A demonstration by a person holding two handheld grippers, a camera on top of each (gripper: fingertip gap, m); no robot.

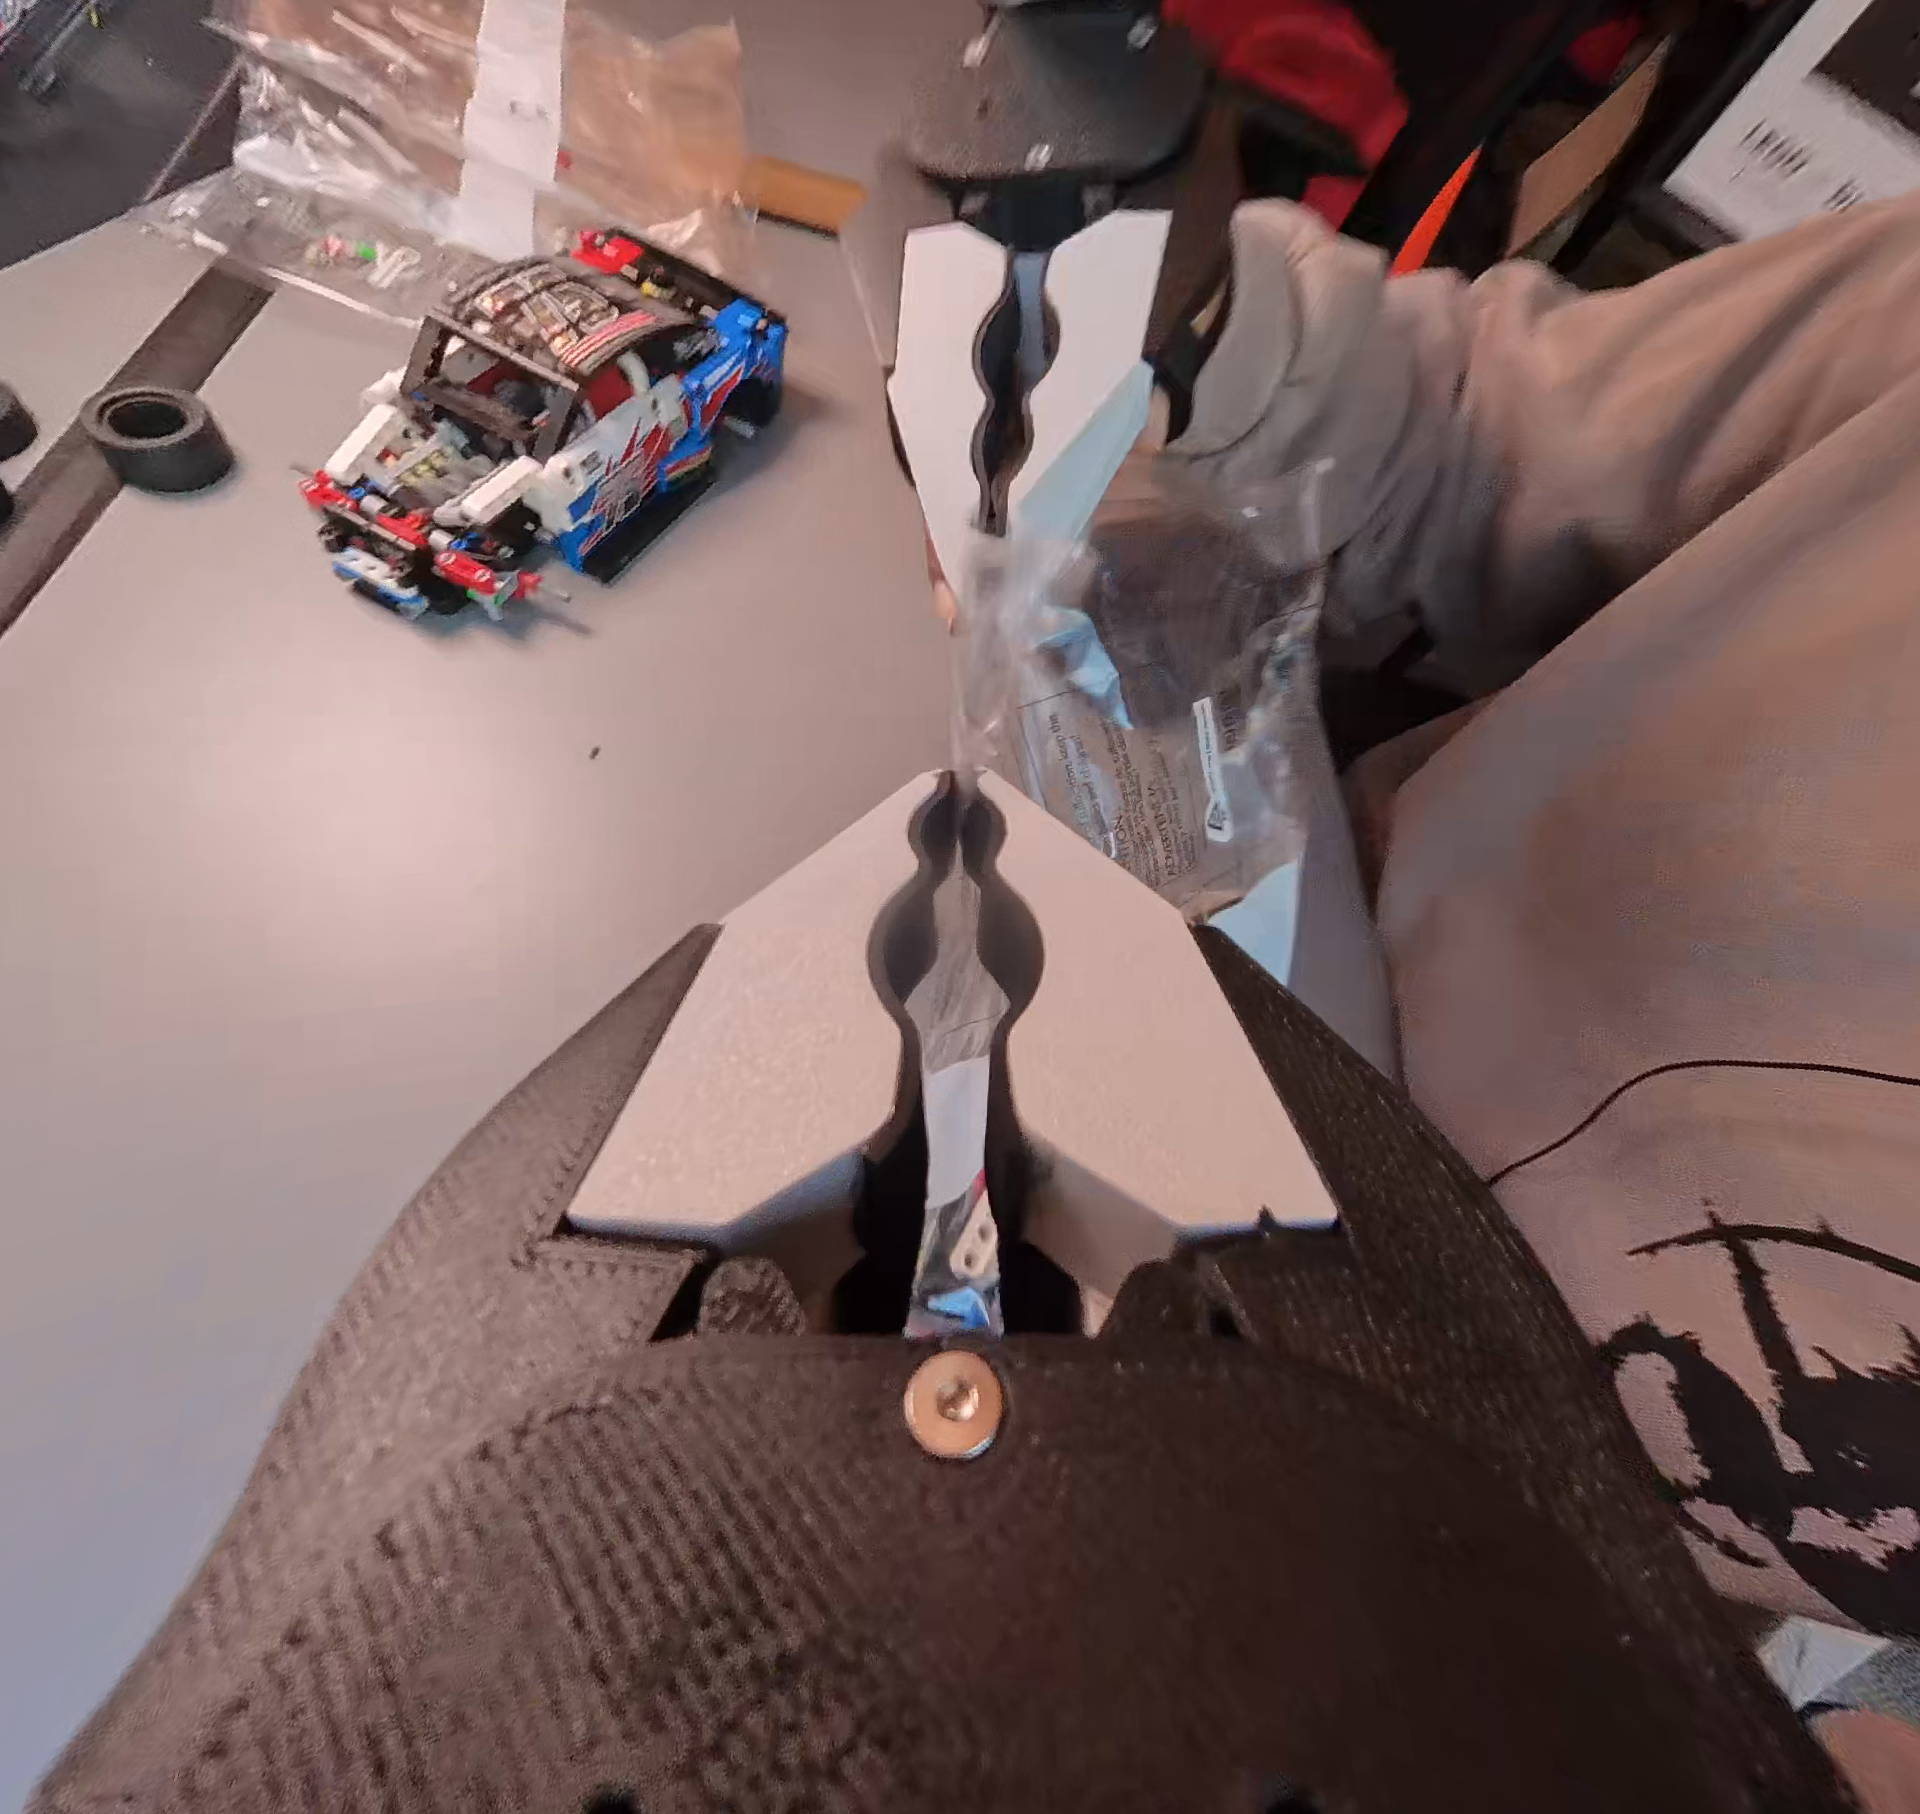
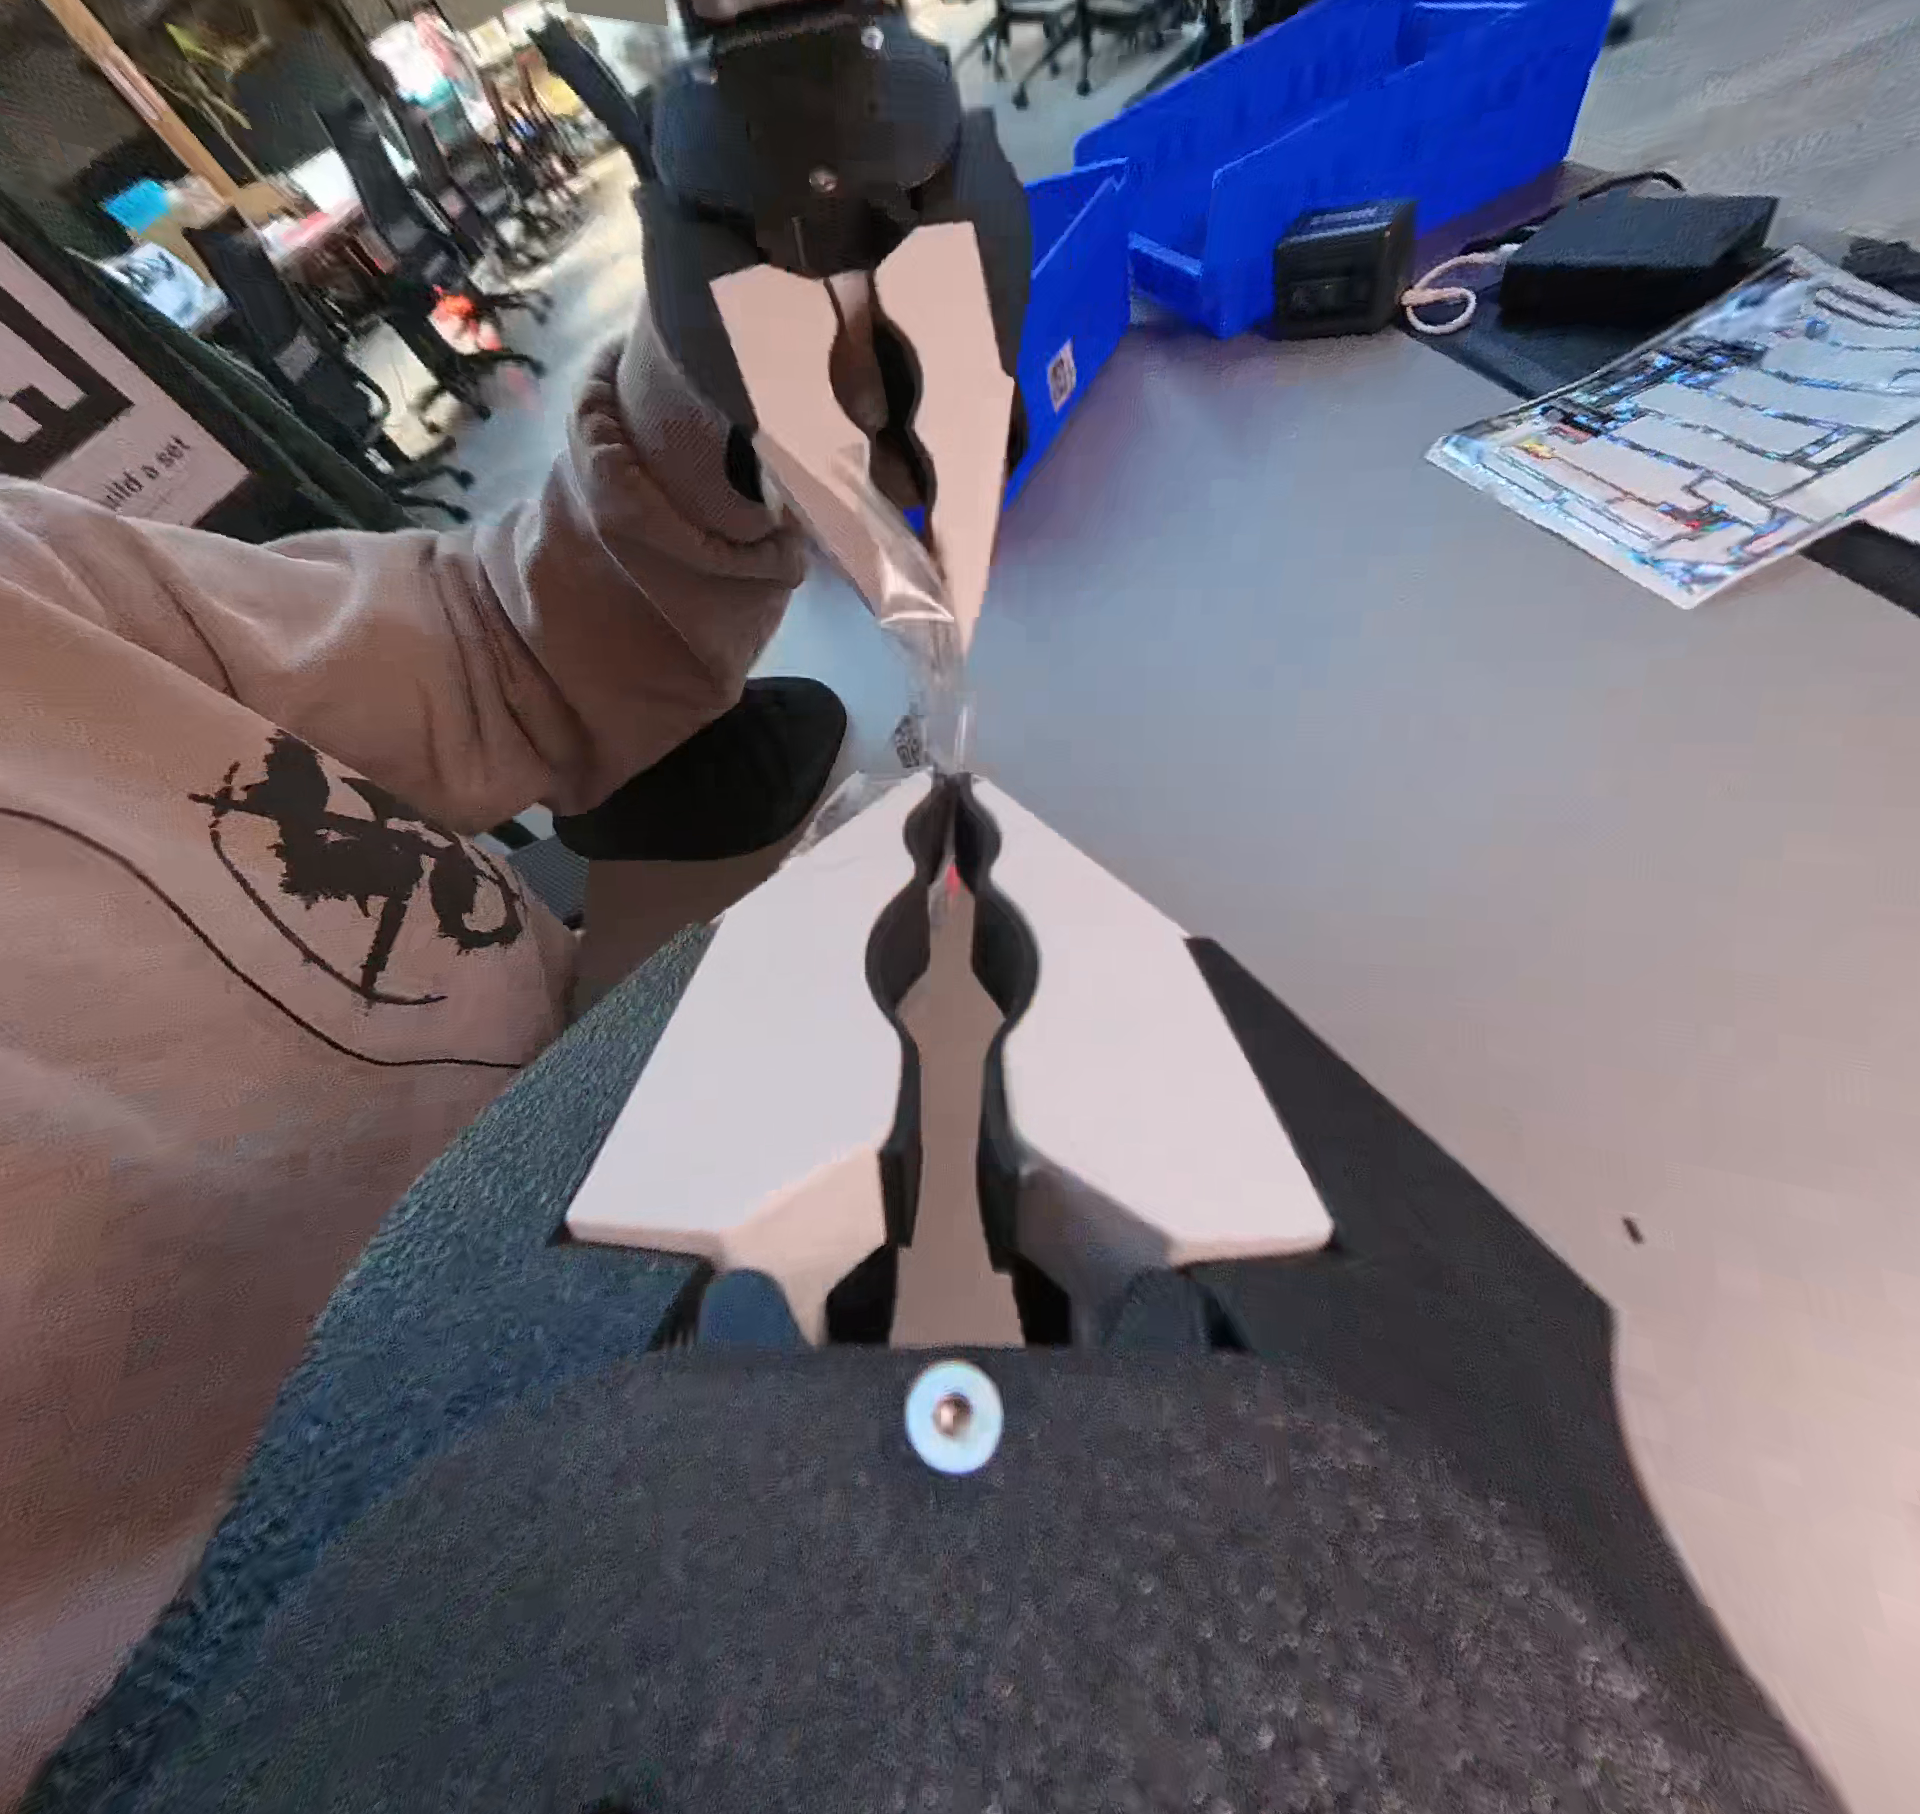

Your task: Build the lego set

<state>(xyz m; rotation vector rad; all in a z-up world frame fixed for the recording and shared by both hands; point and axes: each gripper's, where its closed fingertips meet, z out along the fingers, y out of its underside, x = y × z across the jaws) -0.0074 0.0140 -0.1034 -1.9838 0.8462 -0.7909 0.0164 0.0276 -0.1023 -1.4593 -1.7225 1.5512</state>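
A clear plastic parts bag [image 1: 1153, 715] with small pieces inside hangs in the air between my two grippers, at the table's near edge. My left gripper [image 1: 958, 777] is shut on one edge of the bag. The right gripper [image 1: 987, 517] faces it from above and is shut on the bag's other edge. In the right wrist view my right gripper [image 2: 954, 779] pinches the bag's edge [image 2: 925, 652], and the left gripper [image 2: 961, 611] grips it just beyond. A partly built red, white and blue Lego car [image 1: 551, 424] stands on the grey table [image 1: 364, 881] to the left.
A black tyre [image 1: 156, 434] lies left of the car, with opened clear bags [image 1: 468, 133] behind it. In the right wrist view an instruction booklet [image 2: 1704, 434], blue bins [image 2: 1351, 154] and a small black box [image 2: 1340, 263] sit far right. A person's beige sleeves [image 1: 1662, 725] flank the grippers. My left and right fingertips are right by each other.
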